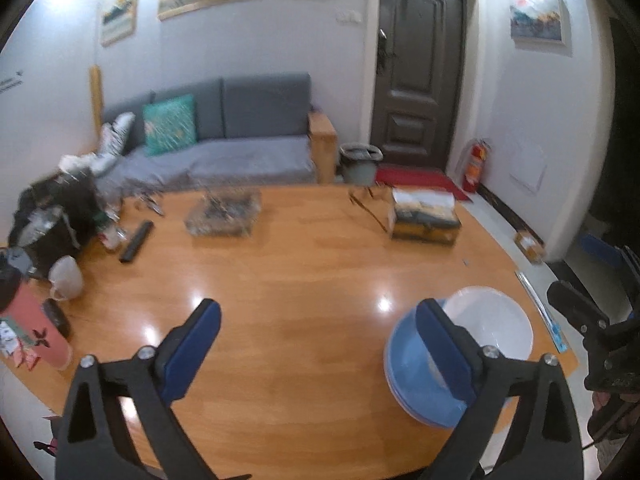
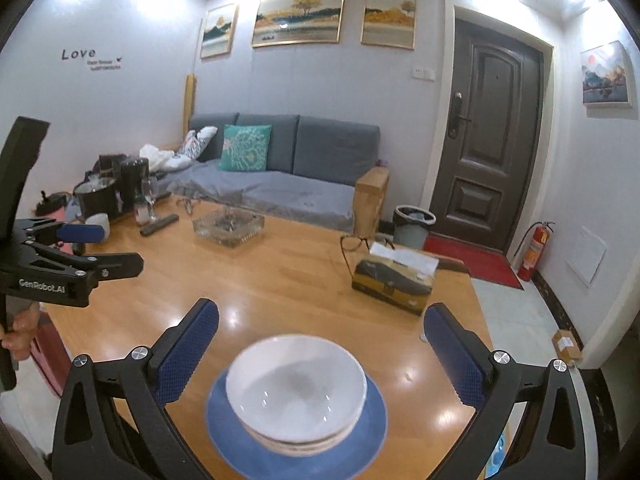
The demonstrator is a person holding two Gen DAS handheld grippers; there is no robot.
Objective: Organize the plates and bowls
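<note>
A white bowl (image 2: 296, 388), stacked with another under it, sits on blue plates (image 2: 236, 436) on the wooden table (image 2: 280, 288). My right gripper (image 2: 320, 364) is open and empty, its blue-padded fingers standing on either side of the bowl and above it. In the left wrist view the white bowl (image 1: 492, 324) and blue plates (image 1: 408, 364) lie at the right. My left gripper (image 1: 320, 356) is open and empty over bare table, to the left of the stack. It also shows in the right wrist view (image 2: 104, 252) at the left.
A tissue box (image 2: 394, 276) with glasses (image 2: 354, 246), a glass ashtray (image 2: 228, 226), a remote (image 2: 159, 225), a white mug (image 1: 66, 276), a pink bottle (image 1: 36, 328) and dark kitchen items (image 2: 116, 192) stand on the table. A grey sofa (image 2: 280, 176) stands behind it.
</note>
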